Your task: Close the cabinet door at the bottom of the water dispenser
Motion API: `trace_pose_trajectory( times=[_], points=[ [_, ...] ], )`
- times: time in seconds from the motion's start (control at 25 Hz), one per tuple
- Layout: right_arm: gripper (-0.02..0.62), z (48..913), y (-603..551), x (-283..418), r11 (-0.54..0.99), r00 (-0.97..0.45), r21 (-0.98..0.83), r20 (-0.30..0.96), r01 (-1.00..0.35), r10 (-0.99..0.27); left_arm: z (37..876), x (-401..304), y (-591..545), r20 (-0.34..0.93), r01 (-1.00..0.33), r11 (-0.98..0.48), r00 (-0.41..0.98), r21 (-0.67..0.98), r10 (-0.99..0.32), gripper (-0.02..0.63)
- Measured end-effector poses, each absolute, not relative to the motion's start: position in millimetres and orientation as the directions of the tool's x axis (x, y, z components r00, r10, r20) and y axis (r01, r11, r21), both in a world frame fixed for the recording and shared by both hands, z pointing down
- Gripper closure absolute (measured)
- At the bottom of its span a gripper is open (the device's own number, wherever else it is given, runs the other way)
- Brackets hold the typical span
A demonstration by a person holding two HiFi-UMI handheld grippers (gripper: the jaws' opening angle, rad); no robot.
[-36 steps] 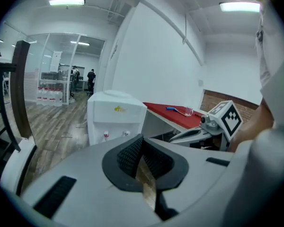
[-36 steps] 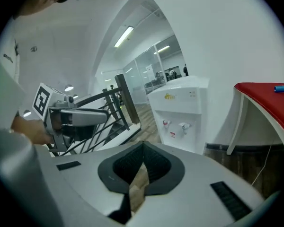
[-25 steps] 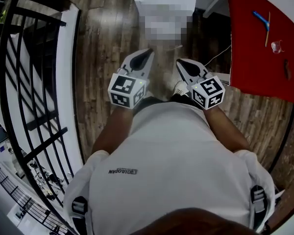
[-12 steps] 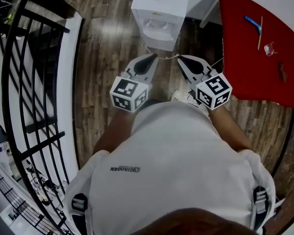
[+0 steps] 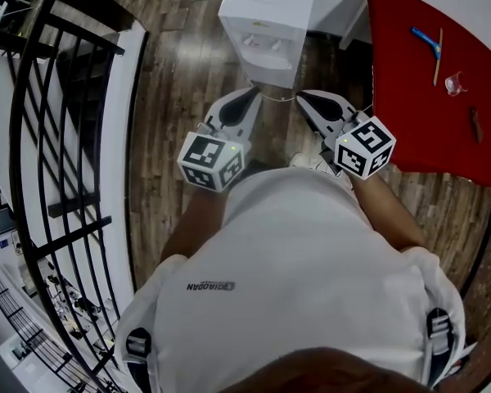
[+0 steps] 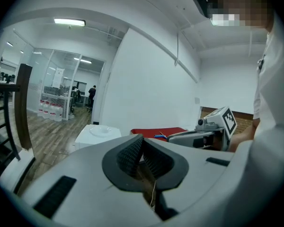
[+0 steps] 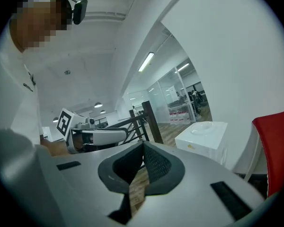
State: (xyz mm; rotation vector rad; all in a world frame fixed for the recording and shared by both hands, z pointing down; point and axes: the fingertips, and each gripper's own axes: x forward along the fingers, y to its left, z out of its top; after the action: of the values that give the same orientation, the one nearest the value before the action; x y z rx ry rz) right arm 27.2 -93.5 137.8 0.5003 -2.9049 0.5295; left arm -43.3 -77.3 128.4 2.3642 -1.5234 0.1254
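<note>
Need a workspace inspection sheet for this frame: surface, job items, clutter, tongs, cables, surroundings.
Surface: wood plank floor, the person standing on it.
Job's things: white water dispenser ahead of both tongs; its bottom cabinet door is not visible from here.
Clutter: red table at right bears a blue tool, thin stick, small clear item, dark item.
Grippers: left tongs shut, empty; right tongs shut, empty; both apart from the dispenser.
Cables: thin pale cord near the dispenser's foot.
Surroundings: black railing at left; glass-walled room beyond.

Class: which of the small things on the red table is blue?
The bent piece nearest the table's far end, beside the thin stick; the others are tan, clear or dark.
</note>
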Motion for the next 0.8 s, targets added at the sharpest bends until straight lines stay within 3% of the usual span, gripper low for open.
trace_pose_trajectory(
  times=[0.8],
  points=[
    [0.572,149,-22,-4,0.754,-0.803,-0.278,0.246,-0.595,-0.543,125,-97,-7,0.275,-0.846,-0.505,0.533,0.171,-0.800,0.611]
  ],
)
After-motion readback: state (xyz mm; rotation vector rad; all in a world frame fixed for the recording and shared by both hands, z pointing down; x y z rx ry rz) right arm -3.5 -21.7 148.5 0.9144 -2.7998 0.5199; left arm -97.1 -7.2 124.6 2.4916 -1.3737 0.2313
